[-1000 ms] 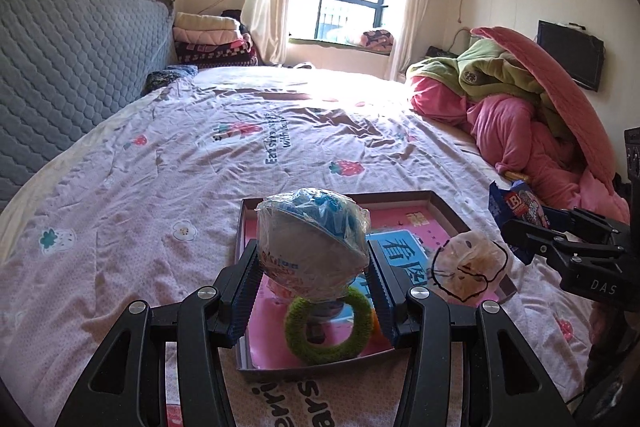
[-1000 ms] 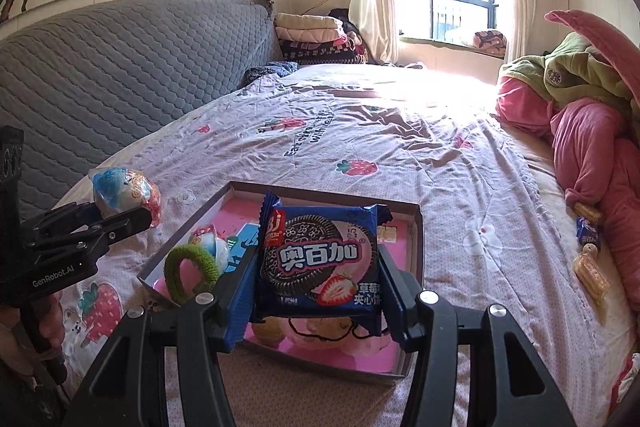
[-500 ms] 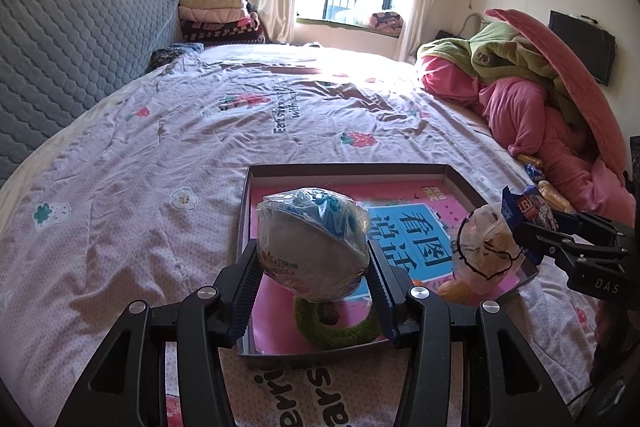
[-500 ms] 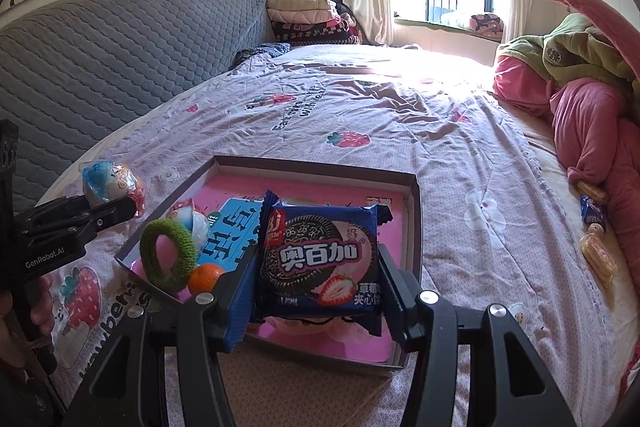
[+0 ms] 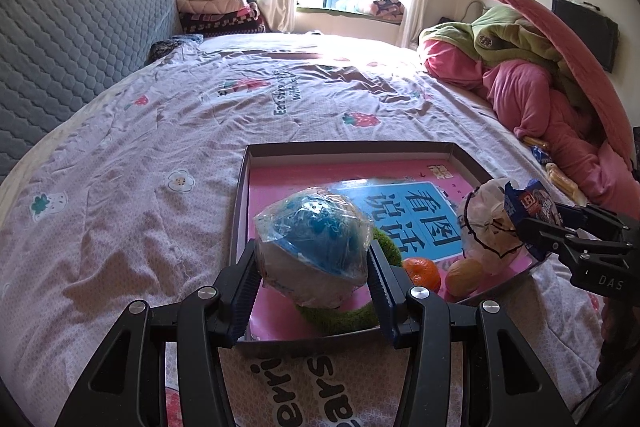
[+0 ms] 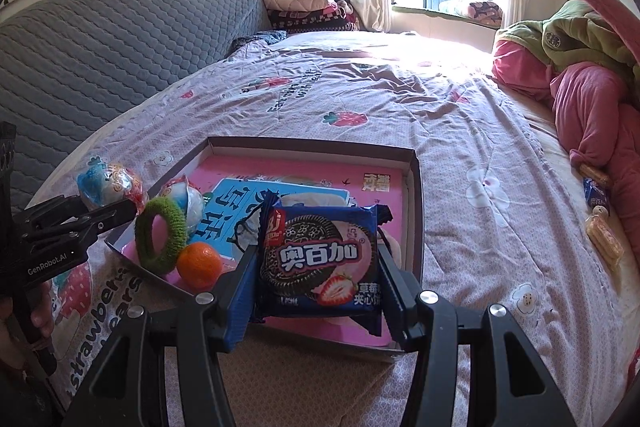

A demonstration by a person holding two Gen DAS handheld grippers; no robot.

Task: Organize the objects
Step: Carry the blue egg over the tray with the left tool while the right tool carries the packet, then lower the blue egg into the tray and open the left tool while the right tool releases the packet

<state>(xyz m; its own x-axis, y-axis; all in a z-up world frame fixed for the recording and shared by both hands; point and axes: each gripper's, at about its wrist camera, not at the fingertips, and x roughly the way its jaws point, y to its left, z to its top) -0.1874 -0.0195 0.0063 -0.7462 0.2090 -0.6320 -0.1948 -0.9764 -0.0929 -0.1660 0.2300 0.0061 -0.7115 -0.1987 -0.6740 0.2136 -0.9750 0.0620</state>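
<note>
Wrapped ball (image 5: 314, 247) clamped between left gripper (image 5: 312, 263) fingers, above the box tray (image 5: 348, 149) near-left corner; biscuit packet (image 6: 320, 259) clamped in right gripper (image 6: 318, 263) fingers, above the tray's near-right edge. Tray sits on the bed (image 5: 160, 131)

Judgement: placing step. Lower each to a bare patch, clear of the green ring (image 6: 160, 231), then release

Count in tray: one ring, one orange (image 6: 199, 264), one more wrapped ball (image 6: 186, 197)
</note>
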